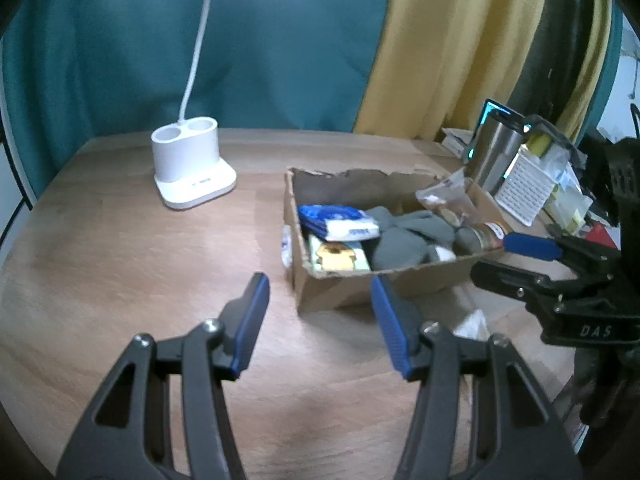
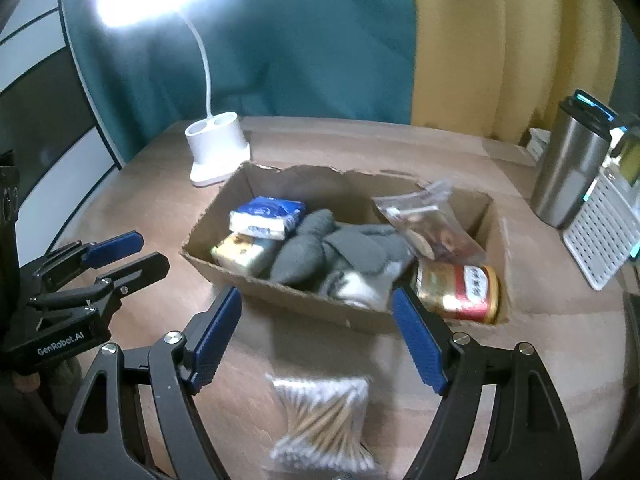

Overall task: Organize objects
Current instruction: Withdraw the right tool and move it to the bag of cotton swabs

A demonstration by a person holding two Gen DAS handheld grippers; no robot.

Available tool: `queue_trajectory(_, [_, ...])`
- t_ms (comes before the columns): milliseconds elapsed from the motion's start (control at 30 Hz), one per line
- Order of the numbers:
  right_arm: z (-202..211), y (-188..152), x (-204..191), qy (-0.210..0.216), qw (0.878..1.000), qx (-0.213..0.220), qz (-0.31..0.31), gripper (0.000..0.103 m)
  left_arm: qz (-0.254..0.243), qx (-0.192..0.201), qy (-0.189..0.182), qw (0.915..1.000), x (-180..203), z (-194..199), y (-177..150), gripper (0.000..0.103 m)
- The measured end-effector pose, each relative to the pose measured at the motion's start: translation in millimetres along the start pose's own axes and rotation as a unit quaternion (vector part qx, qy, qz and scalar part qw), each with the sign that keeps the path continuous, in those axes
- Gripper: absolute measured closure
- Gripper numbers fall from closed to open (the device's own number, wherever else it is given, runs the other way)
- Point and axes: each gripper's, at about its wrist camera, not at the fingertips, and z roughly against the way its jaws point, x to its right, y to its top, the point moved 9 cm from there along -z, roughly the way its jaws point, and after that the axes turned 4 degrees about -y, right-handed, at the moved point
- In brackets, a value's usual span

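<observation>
Reading "GenRobot.AI" on left hand-held gripper point(image 2: 116, 256), "DAS" on right hand-held gripper point(image 1: 516, 256) – both empty

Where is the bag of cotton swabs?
In the right wrist view, the bag of cotton swabs lies on the table, outside the cardboard box, just in front of its near wall.
</observation>
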Motion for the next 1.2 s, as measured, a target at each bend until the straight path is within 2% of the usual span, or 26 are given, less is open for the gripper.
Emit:
queue_trajectory(367, [13,-32,14,-0.003,1.0,-0.005,-0.011,0.022,0.0,-0.006,0.002,1.0,15,4,-16,0.046])
queue_trajectory(400, [13,-36,15,-0.002,1.0,-0.007,-0.012,0.022,0.0,-0.007,0.003,1.0,16,4,-18,0.043])
queue_trajectory(433, [13,-39,15,-0.002,1.0,-0.009,-0.012,0.022,0.001,-0.008,0.003,1.0,16,5,-20,0.034])
queue_trajectory(500, [13,-46,15,-0.001,1.0,-0.012,-0.01,0.022,0.005,-0.008,0.001,1.0,18,6,-25,0.03])
queue_trajectory(967, [-2,-88,7,0.006,0.999,-0.052,0.0,0.022,0.016,-0.029,0.003,0.9994,20,4,-57,0.029])
queue_trajectory(1200, [-8,-96,2,0.006,0.998,-0.062,0.001,0.023,0.013,-0.033,0.003,0.9994,19,4,-63,0.029])
